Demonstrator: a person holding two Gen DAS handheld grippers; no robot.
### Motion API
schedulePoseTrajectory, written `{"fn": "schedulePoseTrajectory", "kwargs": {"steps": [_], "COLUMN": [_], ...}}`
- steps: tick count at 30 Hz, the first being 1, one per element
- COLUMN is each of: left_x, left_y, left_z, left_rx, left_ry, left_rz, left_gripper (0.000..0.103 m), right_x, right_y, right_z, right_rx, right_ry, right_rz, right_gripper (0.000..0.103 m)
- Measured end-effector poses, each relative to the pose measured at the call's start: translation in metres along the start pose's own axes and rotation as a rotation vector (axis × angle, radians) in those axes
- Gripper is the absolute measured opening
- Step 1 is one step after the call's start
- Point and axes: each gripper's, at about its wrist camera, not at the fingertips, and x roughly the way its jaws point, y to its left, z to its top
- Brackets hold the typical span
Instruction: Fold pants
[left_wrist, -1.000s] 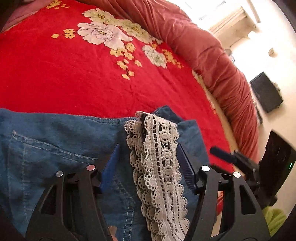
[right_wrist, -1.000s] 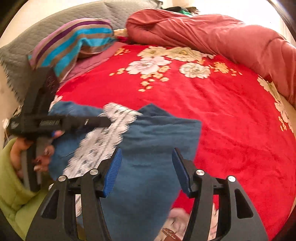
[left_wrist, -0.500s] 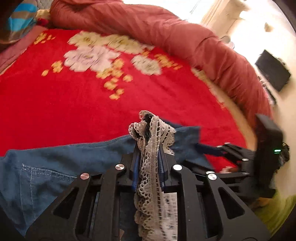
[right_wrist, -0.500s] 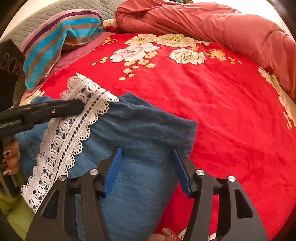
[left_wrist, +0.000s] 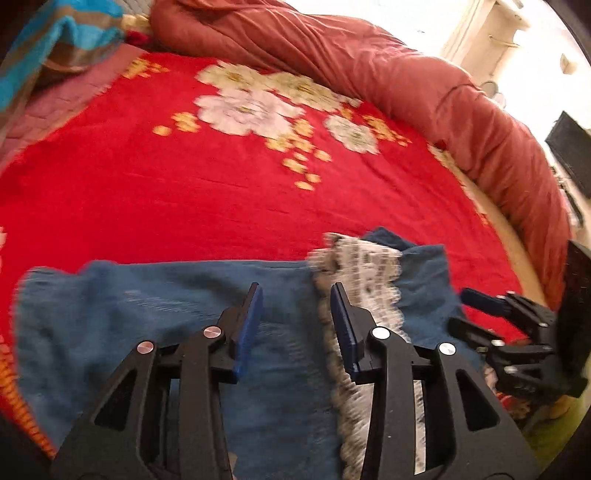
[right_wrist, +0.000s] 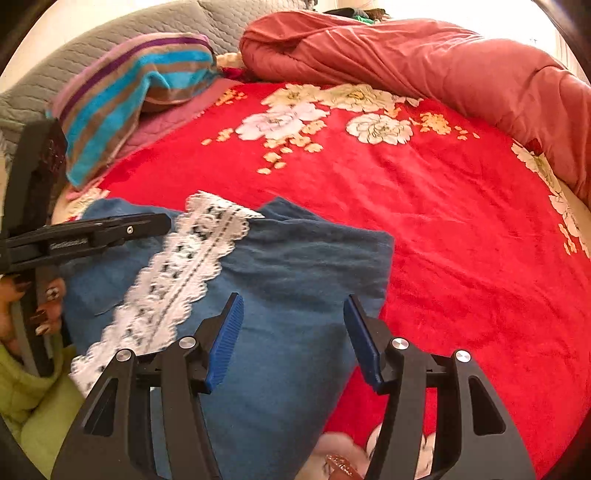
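Pants: blue denim pants (right_wrist: 288, 295) with a white lace strip (right_wrist: 184, 273) down the side seam, lying on the bed in a partly folded heap, at about 6 to 9 o'clock in the right wrist view.
Lace strip: runs from 11 o'clock down toward 7 o'clock across the denim, flat on the cloth.
Fold state: by my judgement one fold is laid and more remains; the far edge at 12 o'clock is uneven, with one corner sticking up.
Handling: denim is soft but fairly thick and weighty, so it should drape and hold a crease; the lace is thin and could snag on a pad.
Where to grip: a doubled denim edge or corner, not the lace alone.
Left gripper (left_wrist: 295, 306): jaws have just been opening, now a narrow gap; the lace lies beside the right-hand pad, not pinched. This view is blurred, so contact is uncertain.
Right gripper (right_wrist: 293, 325): jaws moderately wide, hovering over the denim at 6 o'clock with nothing clamped.
Hand: a person's hand (right_wrist: 44, 306) with painted nails holds the left tool at 9 o'clock.
Bedspread: red plush cover with white and yellow flowers (right_wrist: 461, 229) under the pants.
Further out: a rolled rust-red quilt (right_wrist: 443, 62) from 12 to 3 o'clock; a striped turquoise and brown pillow (right_wrist: 136, 88) at 10 o'clock.
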Motion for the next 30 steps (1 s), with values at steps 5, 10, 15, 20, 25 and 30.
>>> {"fn": "schedulePoseTrajectory", "kwargs": {"steps": [5, 10, 15, 20, 25, 30], "left_x": [-0.024, -0.045, -0.063, -0.062, -0.037, -0.026], "left_y": [0.010, -0.002, -0.012, -0.029, -0.028, -0.035], "left_z": [-0.014, -0.040, -0.066, -0.091, -0.099, -0.101], "left_rx": [-0.038, -0.001, -0.015, -0.023, -0.107, -0.120], "left_ry": [0.005, 0.015, 0.054, 0.143, 0.246, 0.252], "left_rz": [-0.016, -0.038, -0.111, -0.213, -0.228, -0.240], "left_gripper": [0.043, 0.051, 0.051, 0.051, 0.053, 0.016], "right_x": [-0.022, -0.035, -0.044, -0.047, -0.051, -0.048], "right_y": [0.009, 0.017, 0.024, 0.028, 0.029, 0.029], "right_z": [-0.005, -0.012, -0.027, -0.040, -0.047, -0.052], "right_rx": [-0.026, -0.048, -0.060, -0.061, -0.064, -0.054], "right_ry": [-0.034, -0.038, -0.034, -0.029, -0.032, -0.022], "right_rz": [0.005, 0.020, 0.045, 0.061, 0.071, 0.086], "right_gripper": [0.077, 0.077, 0.077, 0.072, 0.072, 0.072]}}
